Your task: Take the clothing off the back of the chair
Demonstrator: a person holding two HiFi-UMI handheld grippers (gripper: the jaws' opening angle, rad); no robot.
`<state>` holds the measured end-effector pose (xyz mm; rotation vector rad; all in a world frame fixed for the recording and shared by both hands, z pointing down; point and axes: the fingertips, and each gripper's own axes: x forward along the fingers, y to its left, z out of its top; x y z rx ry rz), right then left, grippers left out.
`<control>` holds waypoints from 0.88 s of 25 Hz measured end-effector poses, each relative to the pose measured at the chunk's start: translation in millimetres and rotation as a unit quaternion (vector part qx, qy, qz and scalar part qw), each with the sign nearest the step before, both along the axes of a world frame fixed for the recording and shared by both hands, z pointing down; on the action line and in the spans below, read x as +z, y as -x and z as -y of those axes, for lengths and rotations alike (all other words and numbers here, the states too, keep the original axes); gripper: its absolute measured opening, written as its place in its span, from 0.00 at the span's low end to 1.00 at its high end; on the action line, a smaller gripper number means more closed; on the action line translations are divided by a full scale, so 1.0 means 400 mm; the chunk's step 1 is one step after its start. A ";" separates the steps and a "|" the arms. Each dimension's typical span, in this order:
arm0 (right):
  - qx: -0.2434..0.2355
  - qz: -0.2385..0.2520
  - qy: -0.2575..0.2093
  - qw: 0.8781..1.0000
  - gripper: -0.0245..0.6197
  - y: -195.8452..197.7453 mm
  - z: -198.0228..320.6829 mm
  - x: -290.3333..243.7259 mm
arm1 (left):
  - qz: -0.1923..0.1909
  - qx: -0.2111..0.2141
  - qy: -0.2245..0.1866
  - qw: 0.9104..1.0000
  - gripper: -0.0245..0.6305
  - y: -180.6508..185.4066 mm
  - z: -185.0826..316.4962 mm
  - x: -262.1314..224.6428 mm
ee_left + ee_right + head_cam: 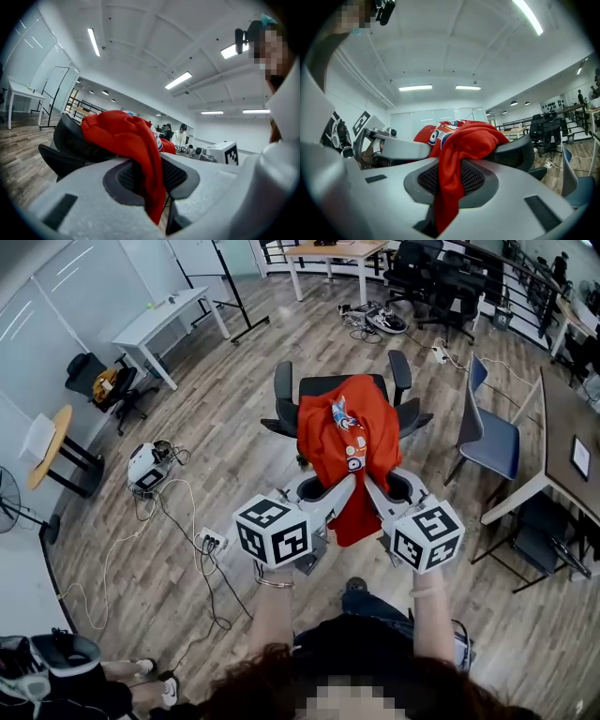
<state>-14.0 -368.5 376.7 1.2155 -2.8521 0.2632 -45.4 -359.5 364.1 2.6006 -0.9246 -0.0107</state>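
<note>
A red garment [349, 442] with a printed badge hangs over the back of a black office chair [405, 381] in the middle of the head view. My left gripper [330, 499] is shut on the garment's left side, and red cloth [140, 154] is pinched between its black pads. My right gripper [377, 495] grips the right side the same way, with a fold of the cloth [454, 173] clamped between its pads. The chair's back [513, 150] shows dark under the cloth [70, 140]. Both grippers point about level at the chair's back.
A blue chair [487, 432] and a dark table [562, 427] stand to the right. Cables and a power strip [211, 542] lie on the wooden floor to the left, near a white device [147, 468]. A white desk [159, 320] stands at the far left.
</note>
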 end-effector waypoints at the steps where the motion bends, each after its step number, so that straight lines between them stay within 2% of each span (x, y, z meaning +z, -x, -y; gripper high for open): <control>1: 0.000 0.001 -0.004 1.000 0.11 0.002 -0.009 -0.002 | 0.000 0.001 -0.004 1.000 0.17 0.001 -0.009 -0.002; 15: 0.007 0.002 -0.047 0.999 0.10 0.020 -0.136 -0.056 | -0.008 0.002 -0.048 0.999 0.17 0.014 -0.135 -0.057; 22: 0.013 0.004 -0.064 0.998 0.10 0.002 -0.213 -0.090 | -0.032 0.011 -0.057 0.998 0.17 -0.002 -0.212 -0.090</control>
